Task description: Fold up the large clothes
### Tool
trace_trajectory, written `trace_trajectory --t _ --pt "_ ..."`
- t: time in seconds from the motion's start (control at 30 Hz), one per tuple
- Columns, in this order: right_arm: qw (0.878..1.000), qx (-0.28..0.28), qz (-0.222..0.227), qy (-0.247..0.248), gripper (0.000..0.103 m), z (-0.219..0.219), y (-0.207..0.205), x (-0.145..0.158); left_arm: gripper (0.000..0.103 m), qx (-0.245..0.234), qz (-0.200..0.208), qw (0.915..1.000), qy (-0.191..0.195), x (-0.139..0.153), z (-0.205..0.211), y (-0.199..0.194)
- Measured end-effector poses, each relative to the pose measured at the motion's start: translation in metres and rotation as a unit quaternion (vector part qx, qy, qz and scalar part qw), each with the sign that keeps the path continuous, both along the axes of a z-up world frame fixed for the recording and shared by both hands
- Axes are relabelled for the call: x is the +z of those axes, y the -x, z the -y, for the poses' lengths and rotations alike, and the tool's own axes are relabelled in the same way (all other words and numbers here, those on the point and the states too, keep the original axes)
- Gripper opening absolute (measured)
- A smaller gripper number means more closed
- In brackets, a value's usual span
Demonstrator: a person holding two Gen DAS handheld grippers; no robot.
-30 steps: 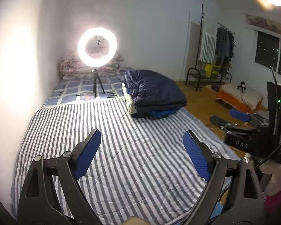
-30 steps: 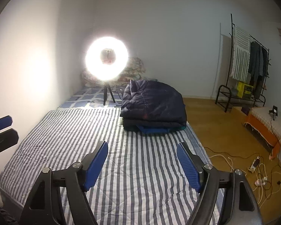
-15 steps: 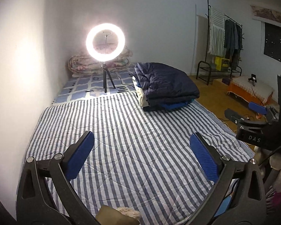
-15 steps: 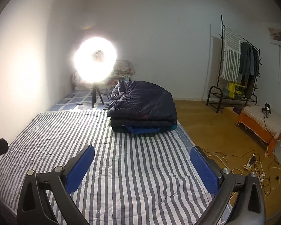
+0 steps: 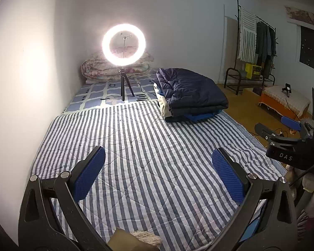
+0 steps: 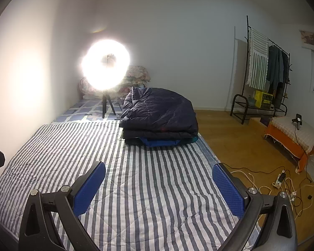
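Navy folded coats (image 6: 160,119) sit beside a glaring ring light (image 5: 124,41); both grippers' fingers (image 5: 90,175) spread, empty.

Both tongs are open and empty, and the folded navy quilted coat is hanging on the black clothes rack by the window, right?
Not quite. The folded navy quilted coat lies on the striped blue-and-white quilt, on top of a stack of folded clothes, not on the black clothes rack. The right wrist view shows it. The left tongs and right tongs are open and empty.
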State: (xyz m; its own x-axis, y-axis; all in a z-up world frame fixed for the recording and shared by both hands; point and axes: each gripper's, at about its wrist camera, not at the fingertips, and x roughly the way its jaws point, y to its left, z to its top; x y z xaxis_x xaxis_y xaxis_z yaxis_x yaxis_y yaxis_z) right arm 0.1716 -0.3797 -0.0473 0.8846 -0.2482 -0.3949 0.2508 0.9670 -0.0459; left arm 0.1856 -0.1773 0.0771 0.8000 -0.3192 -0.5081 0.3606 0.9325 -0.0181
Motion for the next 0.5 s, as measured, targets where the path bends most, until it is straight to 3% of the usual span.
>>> trace_trajectory --t 0.5 --pt "1.0 0.001 0.0 0.0 0.103 -0.0031 -0.0006 -0.0029 0.103 -0.008 0.0 1.0 -0.002 -0.0015 0.0042 0.0038"
